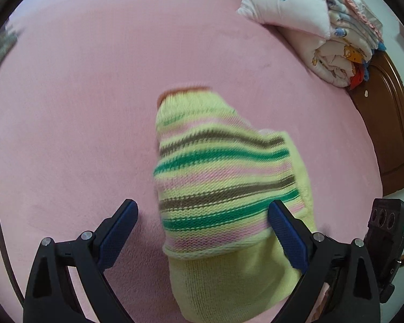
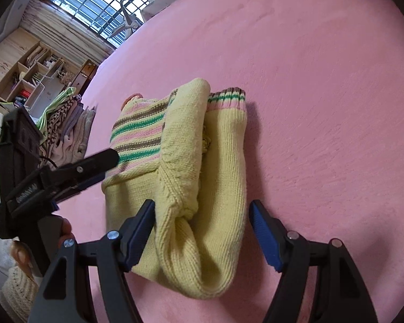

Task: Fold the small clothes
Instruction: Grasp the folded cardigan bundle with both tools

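Currently: sweater folded on bed, long axis 6–12 o'clock from right claw. Right claw spread wide, folded near end straddled, nothing gripped. Left claw likewise spread, empty, sweater at 12–1. Right judged nearer.

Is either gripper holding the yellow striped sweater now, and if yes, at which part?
Nothing is held. The left gripper and the right gripper are both open, jaws standing apart over the folded sweater, not clamped on it.
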`<state>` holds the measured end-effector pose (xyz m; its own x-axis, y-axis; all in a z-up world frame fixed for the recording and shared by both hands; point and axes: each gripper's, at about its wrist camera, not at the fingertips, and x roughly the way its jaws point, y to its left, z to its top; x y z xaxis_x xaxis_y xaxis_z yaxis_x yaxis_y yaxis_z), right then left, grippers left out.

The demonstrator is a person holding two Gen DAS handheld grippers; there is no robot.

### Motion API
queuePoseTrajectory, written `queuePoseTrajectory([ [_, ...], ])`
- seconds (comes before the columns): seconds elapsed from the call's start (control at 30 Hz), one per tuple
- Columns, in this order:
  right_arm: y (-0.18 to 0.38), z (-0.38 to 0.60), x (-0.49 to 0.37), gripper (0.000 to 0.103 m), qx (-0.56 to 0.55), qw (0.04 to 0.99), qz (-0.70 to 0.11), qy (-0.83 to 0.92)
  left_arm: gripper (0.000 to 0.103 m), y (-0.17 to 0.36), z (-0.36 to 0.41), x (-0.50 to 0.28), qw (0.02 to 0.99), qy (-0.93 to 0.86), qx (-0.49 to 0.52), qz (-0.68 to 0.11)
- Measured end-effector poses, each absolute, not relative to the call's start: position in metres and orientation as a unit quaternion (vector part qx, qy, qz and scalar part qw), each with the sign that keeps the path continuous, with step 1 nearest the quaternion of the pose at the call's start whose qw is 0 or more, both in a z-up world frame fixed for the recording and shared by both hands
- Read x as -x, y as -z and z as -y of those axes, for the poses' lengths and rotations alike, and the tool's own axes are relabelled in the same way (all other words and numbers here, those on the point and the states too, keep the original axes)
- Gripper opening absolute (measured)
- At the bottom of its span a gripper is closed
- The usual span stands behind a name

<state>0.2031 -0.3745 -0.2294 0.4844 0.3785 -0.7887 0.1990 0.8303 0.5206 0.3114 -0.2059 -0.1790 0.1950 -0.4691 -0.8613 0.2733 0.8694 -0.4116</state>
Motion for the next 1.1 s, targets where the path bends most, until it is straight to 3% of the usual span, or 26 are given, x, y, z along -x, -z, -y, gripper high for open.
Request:
queuePoseTrajectory([
  [0.2, 0.253, 0.388, -0.201, 0.086, -0.340, 0.796, -0.497, -0.066, 0.098, 0.206, 0.196, -0.316, 0.748, 0.249, 0.144, -0.598],
  [0.33, 0.257, 0.385, -0.199, 0.086, -0.332, 0.803, -0.490, -0.071, 0.098, 0.212, 0.193, -0.313, 0.756, 0.249, 0.145, -0.588],
  [0.43, 0.258, 0.382, -0.199, 0.086, -0.328, 0.804, -0.490, -0.075, 0.093, 0.212, 0.195, -0.309, 0.765, 0.249, 0.136, -0.578],
  [0.47, 0.258, 0.382, -0.198, 0.086, -0.329, 0.804, -0.490, -0.077, 0.086, 0.212, 0.197, -0.308, 0.766, 0.252, 0.136, -0.575],
  [0.5, 0.258, 0.381, -0.199, 0.082, -0.331, 0.802, -0.491, -0.080, 0.076, 0.211, 0.199, -0.306, 0.764, 0.259, 0.138, -0.574],
  [0.53, 0.259, 0.381, -0.199, 0.077, -0.342, 0.796, -0.491, -0.095, 0.075, 0.210, 0.198, -0.305, 0.763, 0.265, 0.140, -0.573],
  [0.57, 0.261, 0.379, -0.202, 0.065, -0.352, 0.789, -0.493, -0.106, 0.074, 0.207, 0.200, -0.304, 0.767, 0.260, 0.134, -0.571],
  [0.67, 0.261, 0.376, -0.201, 0.063, -0.350, 0.789, -0.494, -0.106, 0.066, 0.203, 0.203, -0.297, 0.775, 0.257, 0.122, -0.564],
  [0.8, 0.249, 0.365, -0.198, 0.049, -0.333, 0.799, -0.491, -0.096, 0.055, 0.186, 0.210, -0.283, 0.792, 0.254, 0.091, -0.548],
  [1.1, 0.209, 0.324, -0.158, 0.042, -0.318, 0.813, -0.477, -0.096, 0.053, 0.131, 0.180, -0.226, 0.811, 0.235, 0.063, -0.533],
])
